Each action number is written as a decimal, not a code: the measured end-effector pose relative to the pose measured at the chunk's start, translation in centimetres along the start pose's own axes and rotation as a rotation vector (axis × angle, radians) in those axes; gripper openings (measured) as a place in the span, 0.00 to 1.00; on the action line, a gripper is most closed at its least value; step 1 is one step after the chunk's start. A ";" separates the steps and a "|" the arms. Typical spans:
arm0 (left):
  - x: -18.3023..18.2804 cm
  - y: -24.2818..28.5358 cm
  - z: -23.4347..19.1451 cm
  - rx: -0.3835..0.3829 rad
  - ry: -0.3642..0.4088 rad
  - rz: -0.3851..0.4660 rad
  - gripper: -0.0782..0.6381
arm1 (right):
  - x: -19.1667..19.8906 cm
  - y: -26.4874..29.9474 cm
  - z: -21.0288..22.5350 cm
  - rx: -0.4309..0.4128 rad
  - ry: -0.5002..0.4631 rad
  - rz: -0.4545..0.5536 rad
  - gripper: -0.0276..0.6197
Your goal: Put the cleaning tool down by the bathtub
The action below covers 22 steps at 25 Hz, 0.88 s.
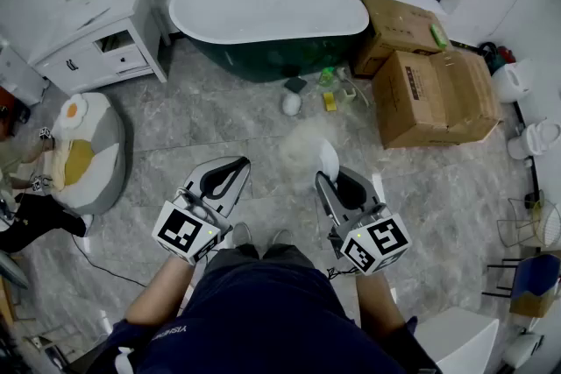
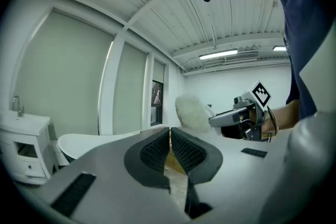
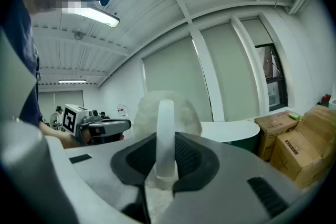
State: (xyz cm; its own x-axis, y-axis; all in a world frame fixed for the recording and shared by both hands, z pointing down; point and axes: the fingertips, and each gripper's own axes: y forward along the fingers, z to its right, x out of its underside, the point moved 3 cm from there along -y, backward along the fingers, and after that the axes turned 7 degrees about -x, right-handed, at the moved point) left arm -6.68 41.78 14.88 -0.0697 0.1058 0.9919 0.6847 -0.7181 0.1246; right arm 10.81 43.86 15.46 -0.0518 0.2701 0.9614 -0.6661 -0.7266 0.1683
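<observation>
My right gripper is shut on the white handle of the cleaning tool. The tool's fluffy white head sticks out in front of the jaws. It shows in the left gripper view too, as a white puff ahead of the right gripper. My left gripper is shut with nothing in it, level beside the right one. The white, dark-sided bathtub stands across the floor, well ahead of both grippers.
Two cardboard boxes stand right of the tub. Small bottles and cleaning items lie on the floor at its foot. A white vanity is at the far left, with a round cushion below it. Cables cross the floor at left.
</observation>
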 end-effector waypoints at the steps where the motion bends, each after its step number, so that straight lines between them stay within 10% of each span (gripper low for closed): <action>1: -0.1 0.0 -0.1 -0.003 0.001 -0.001 0.16 | 0.0 0.1 0.0 0.000 0.000 -0.001 0.17; 22: 0.0 -0.2 0.0 -0.004 -0.003 -0.010 0.16 | 0.2 0.1 -0.1 0.012 0.019 0.011 0.17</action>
State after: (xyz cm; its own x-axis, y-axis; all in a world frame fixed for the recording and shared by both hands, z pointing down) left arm -6.83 41.87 14.89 -0.0744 0.1150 0.9906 0.6811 -0.7197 0.1347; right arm 10.71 43.93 15.65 -0.0734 0.2743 0.9588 -0.6566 -0.7370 0.1605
